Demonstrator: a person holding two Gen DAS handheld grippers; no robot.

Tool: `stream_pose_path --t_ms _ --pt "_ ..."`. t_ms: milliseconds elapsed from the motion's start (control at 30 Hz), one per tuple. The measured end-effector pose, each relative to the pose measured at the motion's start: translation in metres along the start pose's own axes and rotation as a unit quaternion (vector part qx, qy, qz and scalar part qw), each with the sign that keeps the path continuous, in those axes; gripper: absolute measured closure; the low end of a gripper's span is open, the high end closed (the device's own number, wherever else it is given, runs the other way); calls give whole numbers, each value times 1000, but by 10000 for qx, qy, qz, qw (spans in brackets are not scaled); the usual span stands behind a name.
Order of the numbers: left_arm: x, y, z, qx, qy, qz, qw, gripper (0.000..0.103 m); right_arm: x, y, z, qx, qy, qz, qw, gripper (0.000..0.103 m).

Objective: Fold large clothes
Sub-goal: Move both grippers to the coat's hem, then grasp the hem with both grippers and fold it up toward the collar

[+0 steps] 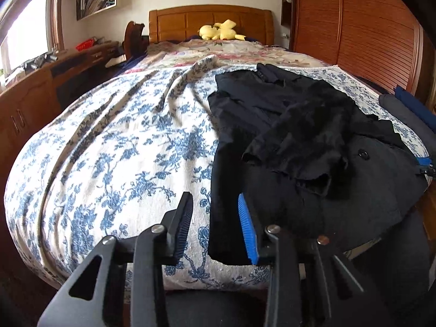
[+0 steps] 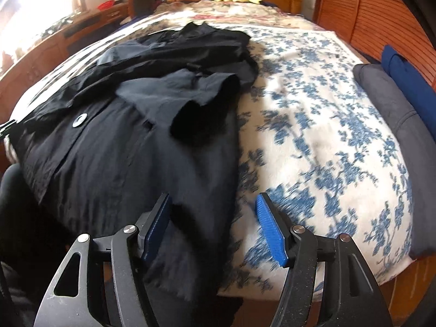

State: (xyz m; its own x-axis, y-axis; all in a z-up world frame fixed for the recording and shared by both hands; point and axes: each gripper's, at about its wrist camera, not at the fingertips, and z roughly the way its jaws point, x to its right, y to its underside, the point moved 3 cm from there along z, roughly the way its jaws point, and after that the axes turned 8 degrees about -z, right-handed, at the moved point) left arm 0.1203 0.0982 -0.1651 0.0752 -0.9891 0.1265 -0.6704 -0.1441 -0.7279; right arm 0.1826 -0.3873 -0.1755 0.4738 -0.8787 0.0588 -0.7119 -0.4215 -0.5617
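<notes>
A large black garment with a round button lies spread on the bed, one sleeve folded across its front. In the left wrist view my left gripper is open at the garment's near left hem. The cloth edge runs between the jaws, close to the blue pad, and the other finger is over the bedspread. In the right wrist view my right gripper is open wide over the garment's near right edge. Its left finger is above the black cloth and its right finger above the bedspread.
The bed carries a blue-flowered bedspread. Folded grey and blue clothes lie along its right side. A yellow plush toy sits by the wooden headboard. A slatted wardrobe stands on the right, a wooden desk on the left.
</notes>
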Motion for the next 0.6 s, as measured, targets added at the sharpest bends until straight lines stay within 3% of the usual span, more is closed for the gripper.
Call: stream_pose_path --t_ms 133,600 --pt "3 4 9 -185 45 64 9998 70 -17 -4 -5 137 -454 -25 9989 48" --pt "-1 11 13 -312 108 105 9994 69 -31 -9 2 160 -485 -144 9986 50"
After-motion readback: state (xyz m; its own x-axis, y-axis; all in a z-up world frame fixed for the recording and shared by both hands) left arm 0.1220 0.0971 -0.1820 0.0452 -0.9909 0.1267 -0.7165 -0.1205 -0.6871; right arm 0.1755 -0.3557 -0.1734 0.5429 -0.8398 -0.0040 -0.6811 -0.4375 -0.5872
